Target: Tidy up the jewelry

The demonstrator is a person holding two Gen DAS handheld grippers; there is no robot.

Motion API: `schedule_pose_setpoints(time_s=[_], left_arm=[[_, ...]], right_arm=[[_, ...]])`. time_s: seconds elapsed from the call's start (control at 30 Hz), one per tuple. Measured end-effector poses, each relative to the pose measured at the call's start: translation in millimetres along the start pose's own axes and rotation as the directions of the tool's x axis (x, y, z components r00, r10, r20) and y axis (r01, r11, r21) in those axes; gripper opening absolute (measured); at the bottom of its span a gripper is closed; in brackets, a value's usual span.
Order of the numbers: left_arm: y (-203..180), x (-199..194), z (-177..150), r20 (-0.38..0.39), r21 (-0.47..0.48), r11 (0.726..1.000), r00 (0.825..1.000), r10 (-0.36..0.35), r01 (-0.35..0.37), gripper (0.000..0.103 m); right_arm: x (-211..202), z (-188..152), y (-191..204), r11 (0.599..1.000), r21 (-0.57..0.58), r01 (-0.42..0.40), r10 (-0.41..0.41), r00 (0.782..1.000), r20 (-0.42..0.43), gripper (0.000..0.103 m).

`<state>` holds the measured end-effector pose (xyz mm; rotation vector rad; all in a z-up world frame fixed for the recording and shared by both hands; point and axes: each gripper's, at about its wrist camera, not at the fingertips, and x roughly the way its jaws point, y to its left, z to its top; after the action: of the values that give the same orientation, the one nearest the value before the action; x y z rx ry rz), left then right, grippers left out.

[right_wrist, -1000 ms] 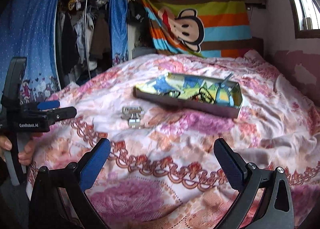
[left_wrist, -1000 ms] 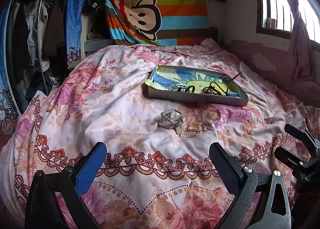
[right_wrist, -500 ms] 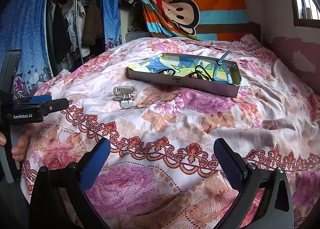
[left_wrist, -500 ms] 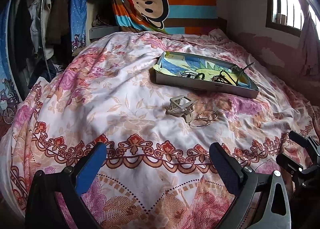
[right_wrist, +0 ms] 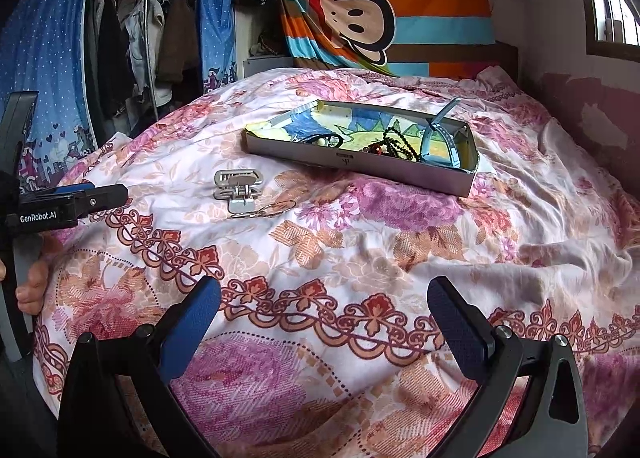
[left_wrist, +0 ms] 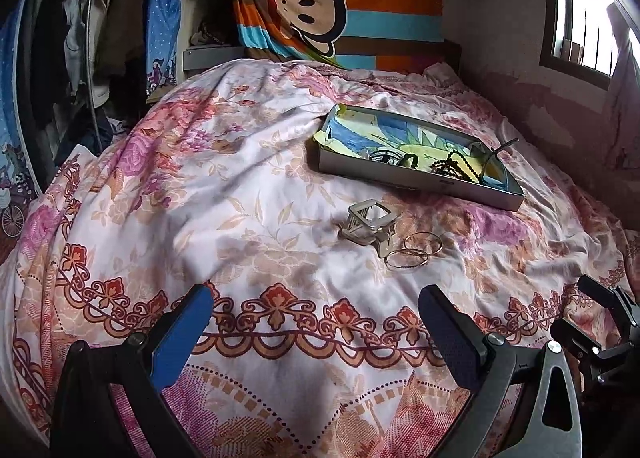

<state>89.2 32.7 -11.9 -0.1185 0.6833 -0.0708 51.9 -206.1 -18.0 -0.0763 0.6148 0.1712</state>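
A shallow grey box (left_wrist: 416, 178) (right_wrist: 360, 162) with a colourful lining lies on the bed and holds black beads (left_wrist: 456, 168) (right_wrist: 396, 144), a hair band and a blue strap (right_wrist: 438, 138). In front of it lie a silver clip (left_wrist: 370, 220) (right_wrist: 238, 188) and two thin gold hoops (left_wrist: 414, 252) (right_wrist: 276, 208), touching the clip. My left gripper (left_wrist: 316, 318) is open and empty, low near the bed's front edge. My right gripper (right_wrist: 324, 308) is open and empty, also short of the jewelry.
The floral bedspread (left_wrist: 240, 186) (right_wrist: 400, 250) is rumpled. A striped monkey blanket (left_wrist: 340, 10) hangs behind the bed. A clothes rack (right_wrist: 132, 30) stands at the left, a window (left_wrist: 588, 18) at the right. The other gripper shows at the right in the left view (left_wrist: 600, 322) and at the left in the right view (right_wrist: 68, 202).
Both grippers have moved forward over the bed toward the clip and box, which look larger and lower in view. Both stay open and empty.
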Motion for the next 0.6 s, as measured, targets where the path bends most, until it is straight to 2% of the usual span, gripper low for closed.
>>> schedule_pose_setpoints(time_s=[0.37, 0.6], left_arm=[[9, 34, 36, -0.018, -0.049, 0.995, 0.996, -0.088, 0.087, 0.103], [11, 61, 56, -0.046, -0.063, 0.986, 0.986, -0.158, 0.155, 0.103]], right_arm=[[22, 34, -4, 0.997, -0.077, -0.021, 0.024, 0.999, 0.039, 0.101], [58, 57, -9, 0.992, -0.110, -0.065, 0.070, 0.997, 0.041, 0.101]])
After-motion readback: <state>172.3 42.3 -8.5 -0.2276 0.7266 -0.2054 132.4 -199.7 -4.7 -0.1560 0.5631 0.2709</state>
